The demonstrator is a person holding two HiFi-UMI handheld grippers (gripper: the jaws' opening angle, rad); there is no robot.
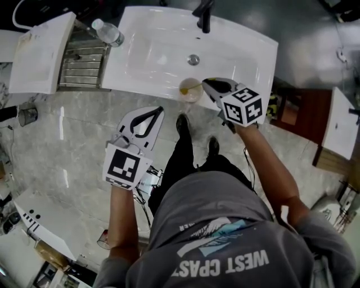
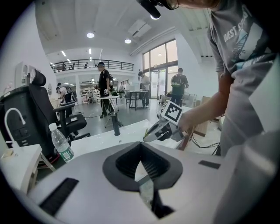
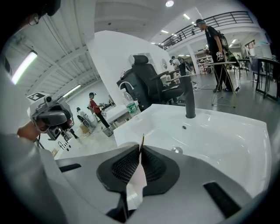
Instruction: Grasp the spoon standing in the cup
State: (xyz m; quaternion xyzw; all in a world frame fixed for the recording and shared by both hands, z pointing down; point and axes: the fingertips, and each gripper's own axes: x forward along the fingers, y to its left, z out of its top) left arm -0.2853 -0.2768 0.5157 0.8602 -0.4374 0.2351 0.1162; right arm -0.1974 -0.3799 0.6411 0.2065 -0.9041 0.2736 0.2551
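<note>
A small translucent cup (image 1: 192, 94) stands on the front rim of the white sink (image 1: 152, 50), with a yellowish spoon (image 1: 189, 86) in it. My right gripper (image 1: 205, 82) reaches the cup from the right. In the right gripper view its jaws (image 3: 141, 149) are pinched on the thin spoon handle (image 3: 142, 141), which sticks up between the pads; the cup is hidden below them. My left gripper (image 1: 160, 110) hangs over the floor, short of the sink and left of the cup, tips together and empty. The left gripper view shows its shut jaws (image 2: 141, 146) and the right gripper (image 2: 151, 133) beyond.
A dark faucet (image 1: 203, 17) and a drain (image 1: 193, 59) sit in the basin. A water bottle (image 1: 108, 31) lies at the sink's left corner, beside a metal rack (image 1: 81, 64). Wooden furniture (image 1: 298, 112) stands to the right. People stand in the far background.
</note>
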